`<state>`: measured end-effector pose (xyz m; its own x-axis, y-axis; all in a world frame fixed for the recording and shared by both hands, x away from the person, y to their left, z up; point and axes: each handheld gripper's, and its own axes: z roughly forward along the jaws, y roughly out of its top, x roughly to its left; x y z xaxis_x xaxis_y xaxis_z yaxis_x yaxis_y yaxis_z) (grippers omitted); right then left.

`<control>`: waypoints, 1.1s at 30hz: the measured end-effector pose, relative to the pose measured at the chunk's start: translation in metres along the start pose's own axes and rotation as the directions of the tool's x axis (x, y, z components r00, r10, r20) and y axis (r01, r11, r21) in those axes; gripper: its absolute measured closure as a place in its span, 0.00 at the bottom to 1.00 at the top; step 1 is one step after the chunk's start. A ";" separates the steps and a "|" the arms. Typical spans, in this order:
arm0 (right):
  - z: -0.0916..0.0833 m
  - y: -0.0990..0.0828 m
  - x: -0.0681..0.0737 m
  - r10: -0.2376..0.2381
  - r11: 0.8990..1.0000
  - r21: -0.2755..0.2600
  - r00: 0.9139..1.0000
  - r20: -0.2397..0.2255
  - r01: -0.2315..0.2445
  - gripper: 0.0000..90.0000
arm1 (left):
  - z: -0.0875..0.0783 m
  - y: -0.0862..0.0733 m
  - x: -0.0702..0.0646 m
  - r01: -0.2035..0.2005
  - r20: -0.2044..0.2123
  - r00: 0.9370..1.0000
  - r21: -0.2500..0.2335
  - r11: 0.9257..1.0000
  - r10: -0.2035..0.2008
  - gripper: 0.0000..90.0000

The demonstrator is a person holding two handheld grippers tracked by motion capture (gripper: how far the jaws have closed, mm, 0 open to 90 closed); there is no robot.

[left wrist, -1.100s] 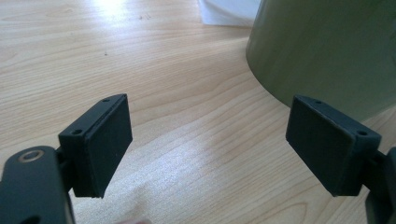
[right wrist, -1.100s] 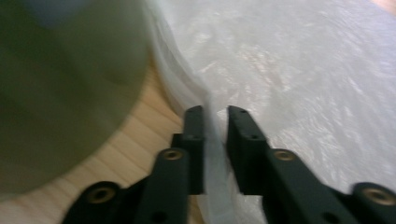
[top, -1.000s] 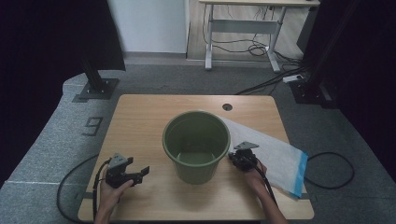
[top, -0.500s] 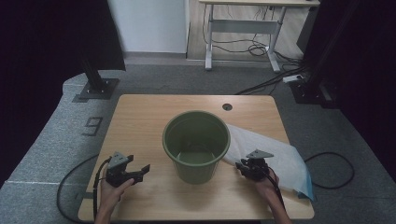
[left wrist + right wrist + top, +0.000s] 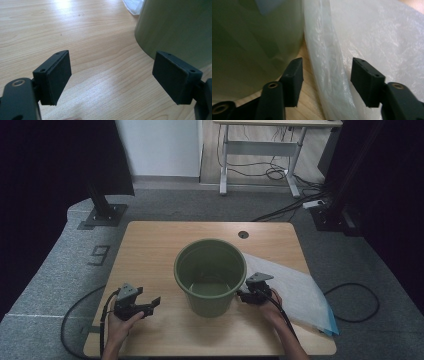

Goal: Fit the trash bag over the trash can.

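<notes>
A green bucket stands upright in the middle of the wooden table. A clear plastic bag lies flat to its right. My right gripper rests beside the bucket's right wall, at the bag's near edge. In the right gripper view its jaws have just been opening, so the right gripper is open: the bag's folded edge runs loose between the pads, with the bucket at the left. My left gripper sits at the front left, open and empty, pointing toward the bucket.
A round cable hole sits in the table's far edge. The bag's blue end hangs over the table's right front edge. Cables trail from both grippers off the front. A desk frame stands on the floor beyond.
The right hand drew back toward the front with the bag's edge lifted, then returned beside the bucket; the bag lies flat again. The left gripper has not moved.
</notes>
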<state>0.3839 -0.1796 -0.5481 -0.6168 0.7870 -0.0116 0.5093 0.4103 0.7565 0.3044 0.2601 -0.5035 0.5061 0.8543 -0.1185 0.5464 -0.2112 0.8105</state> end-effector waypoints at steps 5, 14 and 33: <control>0.002 -0.001 -0.001 0.030 0.999 -0.014 1.000 0.001 -0.030 0.69 | -0.001 -0.001 -0.001 -0.006 -0.001 1.000 -0.001 1.000 0.006 0.17; -0.003 -0.003 -0.005 0.053 0.996 -0.071 0.995 0.082 -0.047 0.98 | -0.005 0.000 0.002 0.002 -0.004 1.000 -0.010 1.000 -0.002 0.17; -0.096 0.021 -0.022 0.248 0.870 -0.446 0.968 0.030 -0.209 0.98 | -0.010 0.000 0.007 0.031 -0.013 0.999 -0.030 0.999 -0.032 0.18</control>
<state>0.3506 -0.2323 -0.4687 -0.4534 0.8774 0.1569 0.3045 -0.0130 0.9524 0.3010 0.2708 -0.4987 0.4795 0.8668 -0.1367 0.5419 -0.1700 0.8231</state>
